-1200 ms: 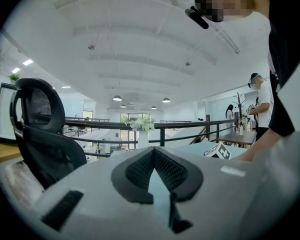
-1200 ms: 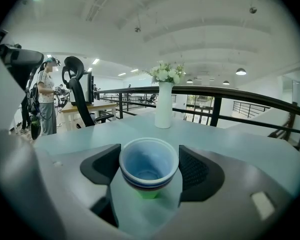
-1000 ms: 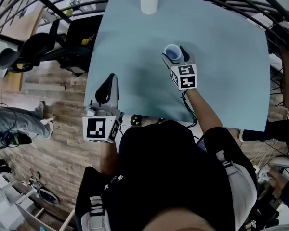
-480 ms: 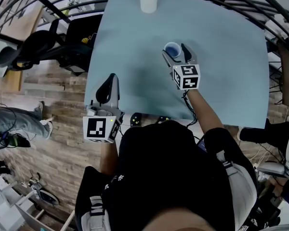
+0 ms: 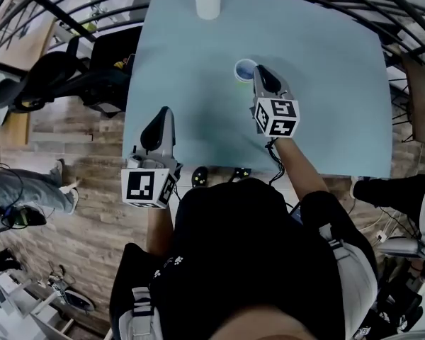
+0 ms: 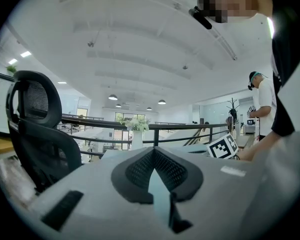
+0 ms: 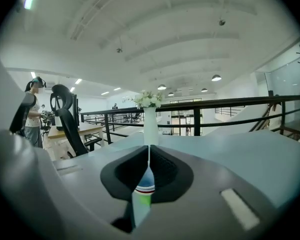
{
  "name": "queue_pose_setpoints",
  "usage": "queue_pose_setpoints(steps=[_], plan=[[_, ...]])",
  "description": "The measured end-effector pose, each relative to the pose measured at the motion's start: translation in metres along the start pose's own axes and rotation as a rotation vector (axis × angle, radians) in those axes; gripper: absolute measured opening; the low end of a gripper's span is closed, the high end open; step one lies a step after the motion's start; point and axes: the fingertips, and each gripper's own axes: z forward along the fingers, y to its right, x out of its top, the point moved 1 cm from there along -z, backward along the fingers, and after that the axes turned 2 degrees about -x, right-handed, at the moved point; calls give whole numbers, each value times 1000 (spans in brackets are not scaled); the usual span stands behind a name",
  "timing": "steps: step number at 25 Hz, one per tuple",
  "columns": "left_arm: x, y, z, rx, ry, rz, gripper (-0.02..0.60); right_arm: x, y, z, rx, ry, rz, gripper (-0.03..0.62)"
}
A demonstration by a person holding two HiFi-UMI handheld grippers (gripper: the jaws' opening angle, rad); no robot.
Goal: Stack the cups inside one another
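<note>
Judging by the lone blue cup (image 5: 244,69) standing on the tabletop (image 5: 326,83) just beside the right gripper (image 5: 261,75), nesting looks finished. That gripper's fingers have just been closing and meet on nothing. The left gripper (image 5: 163,117) hangs at the tabletop's near edge, its fingers together and empty. The next move calls for drawing away without knocking the cup. Only the right gripper view shows a green band under the blue, perhaps an outer cup, and only the head view shows no loose cup.

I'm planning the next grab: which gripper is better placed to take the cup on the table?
Probably right. The right gripper points at the cup from close beside it, though its jaws have just closed empty. The left gripper sits shut at the table's near-left edge.
</note>
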Motion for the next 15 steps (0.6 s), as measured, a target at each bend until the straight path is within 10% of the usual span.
queue_pose_setpoints(steps=[15], plan=[[-8, 20, 18, -127, -25, 3, -8, 35, -13, -72, 41, 108, 44, 11]])
